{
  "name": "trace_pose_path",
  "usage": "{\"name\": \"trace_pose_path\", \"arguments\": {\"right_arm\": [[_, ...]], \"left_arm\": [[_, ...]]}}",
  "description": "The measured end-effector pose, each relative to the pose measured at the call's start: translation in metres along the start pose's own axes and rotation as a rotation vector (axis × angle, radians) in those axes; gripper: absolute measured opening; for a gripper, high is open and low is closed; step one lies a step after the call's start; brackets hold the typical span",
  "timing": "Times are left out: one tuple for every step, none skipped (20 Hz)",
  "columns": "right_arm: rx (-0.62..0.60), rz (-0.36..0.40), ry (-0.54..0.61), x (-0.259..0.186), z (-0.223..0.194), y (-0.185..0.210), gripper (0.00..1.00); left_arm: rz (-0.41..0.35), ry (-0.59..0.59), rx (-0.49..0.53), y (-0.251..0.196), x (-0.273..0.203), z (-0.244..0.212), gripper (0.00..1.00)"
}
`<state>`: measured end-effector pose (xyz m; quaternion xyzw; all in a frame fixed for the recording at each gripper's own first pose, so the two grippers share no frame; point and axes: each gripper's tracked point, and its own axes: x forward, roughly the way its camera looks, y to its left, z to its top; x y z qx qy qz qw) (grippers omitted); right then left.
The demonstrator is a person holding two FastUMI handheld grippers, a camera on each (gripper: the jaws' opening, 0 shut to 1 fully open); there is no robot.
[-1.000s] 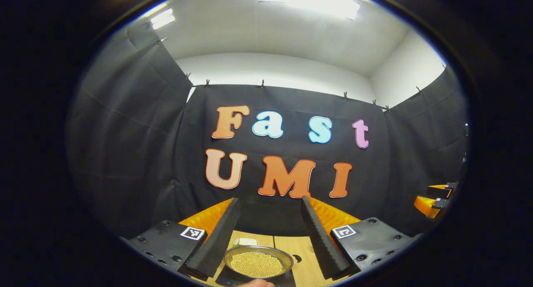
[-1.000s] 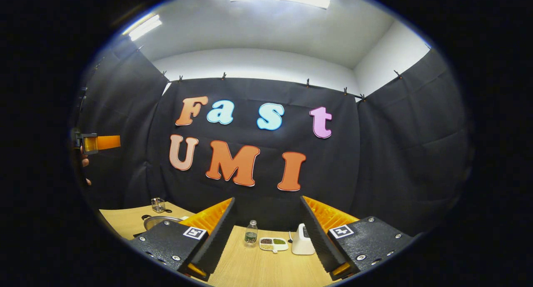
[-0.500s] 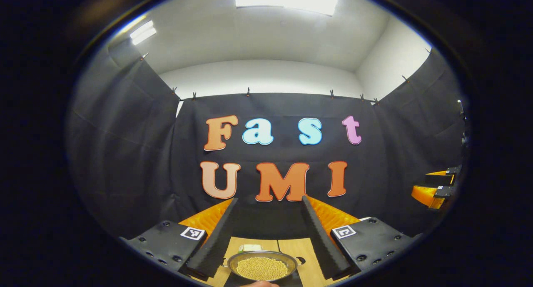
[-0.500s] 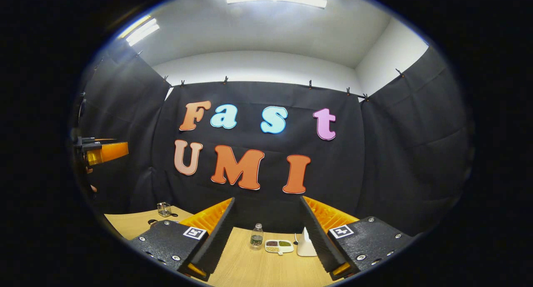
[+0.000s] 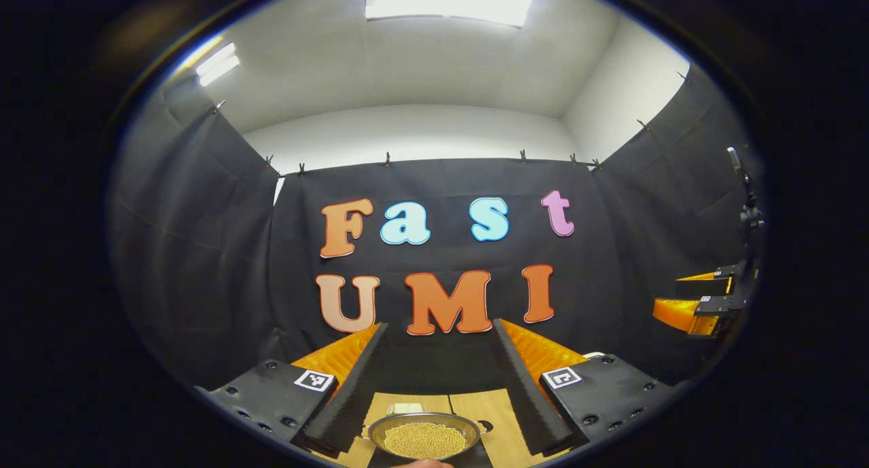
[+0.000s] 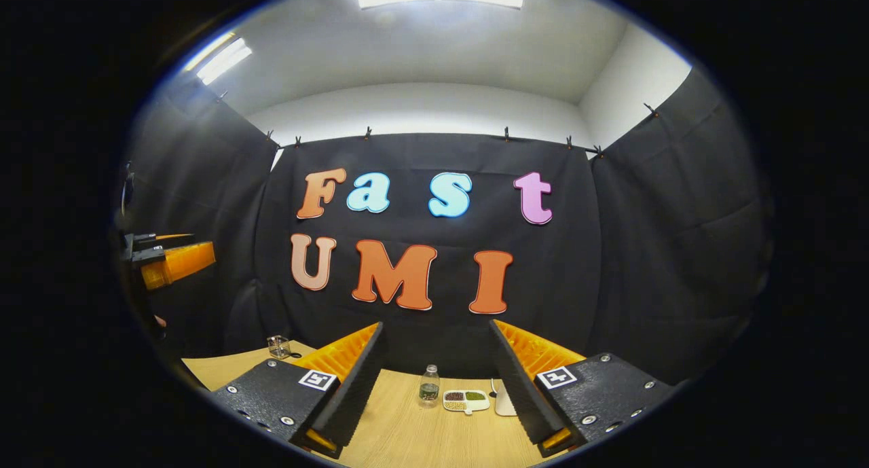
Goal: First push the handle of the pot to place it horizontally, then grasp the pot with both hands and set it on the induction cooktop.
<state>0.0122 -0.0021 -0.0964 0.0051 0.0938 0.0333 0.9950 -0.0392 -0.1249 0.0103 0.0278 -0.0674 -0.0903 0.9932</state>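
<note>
**Both grippers high, pot untouched**

Table [image 6: 407,434]: light wood, runs across the bottom of both views, backed by black cloth. Both cameras point mostly at the back wall, so both grippers look held up and level, well above the work. My read: start pose, no approach begun.

Left gripper [image 5: 434,380]: fingers spread wide, nothing between them. It also shows at the far left of the right gripper view, up in the air beside the side cloth. The pot sits right under its line of sight, so it is probably staged to go down on the pot first.

Right gripper [image 6: 434,380]: fingers spread wide, empty. It shows at the far right edge of the left gripper view, also aloft. It hangs over the table's right part, away from the pot, likely just waiting for the two-hand lift.

Pot [image 5: 423,435]: shallow metal pan full of small yellow grains, low centre in the left gripper view, between the finger lines but far below them. A small dark side handle sticks out at its right. A dark slab lies under and in front of it; could be the cooktop, can't confirm. Handle angle not readable from here.

Small stuff in the right gripper view: white box [image 6: 504,403] half behind the right finger, sectioned dish [image 6: 466,400] of beans, small bottle [image 6: 428,386], glass jar [image 6: 278,346] at far left. All well apart from the pot, none in the way.

Loose grains, so keep the lift level.
</note>
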Motion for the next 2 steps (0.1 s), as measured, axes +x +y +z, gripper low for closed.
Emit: {"name": "trace_pose_path", "arguments": {"right_arm": [[0.005,-0.002,-0.004,0.0003,0.0017,0.0002,0.94],[0.009,0.001,-0.003,0.0007,0.0014,0.0016,0.94]], "left_arm": [[0.002,-0.018,0.004,0.0013,0.0014,0.0026,0.99],[0.006,-0.036,0.013,0.0026,0.0022,0.0051,0.99]]}}
